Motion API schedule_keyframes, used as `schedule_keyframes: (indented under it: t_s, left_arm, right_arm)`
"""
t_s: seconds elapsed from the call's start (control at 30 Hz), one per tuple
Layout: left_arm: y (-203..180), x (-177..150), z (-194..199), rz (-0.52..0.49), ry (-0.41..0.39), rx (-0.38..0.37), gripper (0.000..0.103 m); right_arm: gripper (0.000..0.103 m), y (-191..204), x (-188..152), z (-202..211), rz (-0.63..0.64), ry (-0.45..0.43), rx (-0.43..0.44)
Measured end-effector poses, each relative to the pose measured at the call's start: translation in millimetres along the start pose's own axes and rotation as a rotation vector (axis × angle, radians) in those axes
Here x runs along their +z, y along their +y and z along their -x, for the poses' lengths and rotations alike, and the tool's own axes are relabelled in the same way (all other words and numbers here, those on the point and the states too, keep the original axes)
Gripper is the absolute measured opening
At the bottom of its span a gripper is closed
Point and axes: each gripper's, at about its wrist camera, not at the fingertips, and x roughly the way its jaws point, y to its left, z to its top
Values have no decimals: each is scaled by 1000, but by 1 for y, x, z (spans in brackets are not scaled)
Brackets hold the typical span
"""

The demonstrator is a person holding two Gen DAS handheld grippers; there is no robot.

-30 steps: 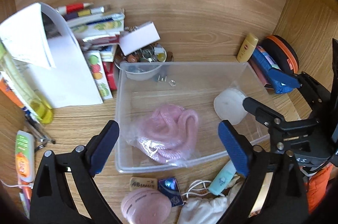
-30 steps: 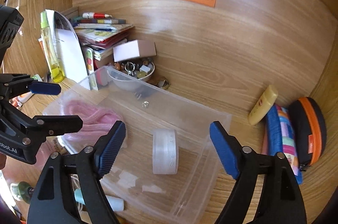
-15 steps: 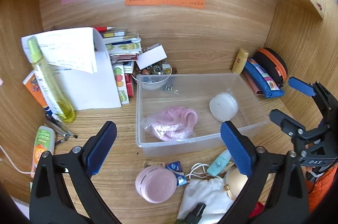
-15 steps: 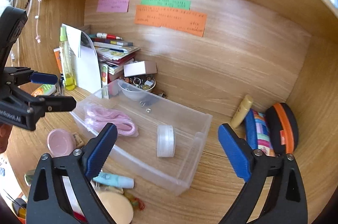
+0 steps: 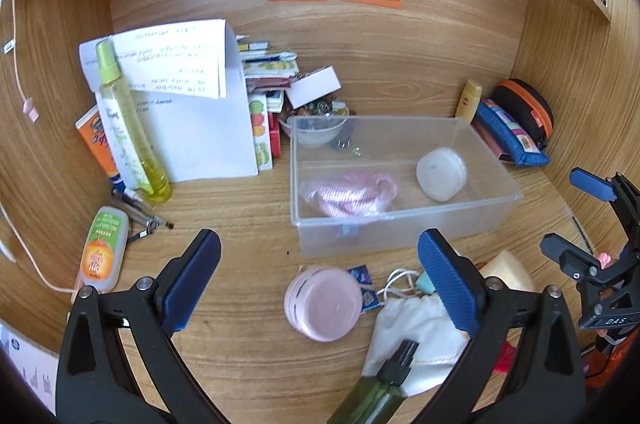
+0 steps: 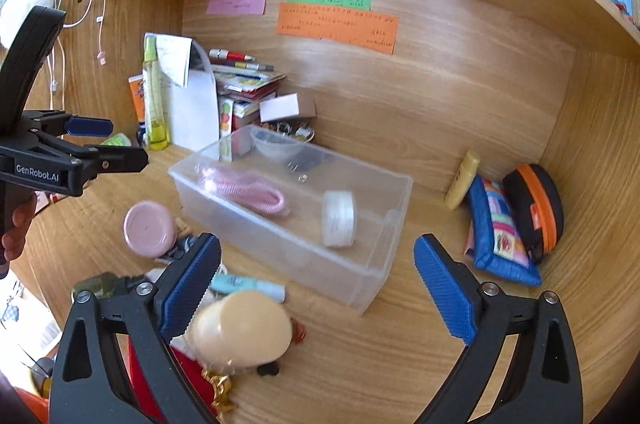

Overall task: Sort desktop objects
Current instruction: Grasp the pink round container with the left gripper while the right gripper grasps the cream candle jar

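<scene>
Ribbed blue gripper [image 6: 316,276] spread, clear rectangular bin [image 6: 384,248]

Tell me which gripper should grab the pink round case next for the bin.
Probably left: the pink round case lies just ahead between the open left gripper fingers; the right gripper sits farther right.

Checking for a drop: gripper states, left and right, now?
Left gripper: open, holding nothing.
Right gripper: open, jaws just widened, nothing between them.
</scene>
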Motion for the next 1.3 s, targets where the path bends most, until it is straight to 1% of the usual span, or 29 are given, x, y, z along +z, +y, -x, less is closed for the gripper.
schedule_keyframes:
  t_s: [0.23, 0.37, 0.53, 0.77, 0.97, 1.07, 1.13, 1.2, 1.23, 1.3]
  left_arm:
    - [3, -19, -6, -7, 27, 30, 100]
    - [5, -29, -15, -3, 57, 30, 100]
    - [6, -41, -31, 16, 113, 11, 100]
    - [5, -50, -53, 25, 170, -1, 100]
    - [7, -53, -75, 38, 217, 2, 100]
    - [8, -53, -84, 51, 232, 5, 100]
    - [9, -53, -88, 62, 234, 2, 100]
    - [11, -53, -93, 76, 242, -17, 100]
    - [11, -54, -94, 80, 245, -19, 100]
    - [13, -54, -95, 86, 236, -20, 100]
  right_arm:
    - [97, 5, -18, 0, -13, 40, 16]
    - [97, 7, -29, -4, -29, 79, 38]
    - [97, 12, -43, -12, -30, 124, 64]
    - [97, 18, -52, -34, -62, 180, 136]
    - [95, 23, -56, -48, -77, 192, 199]
    - [88, 24, -56, -53, -89, 197, 223]
    - [76, 23, -56, -54, -99, 195, 254]
    - [70, 23, -55, -54, -105, 192, 275]
    - [66, 22, -54, -53, -106, 189, 267]
    - [64, 20, -54, -53, -110, 188, 270]
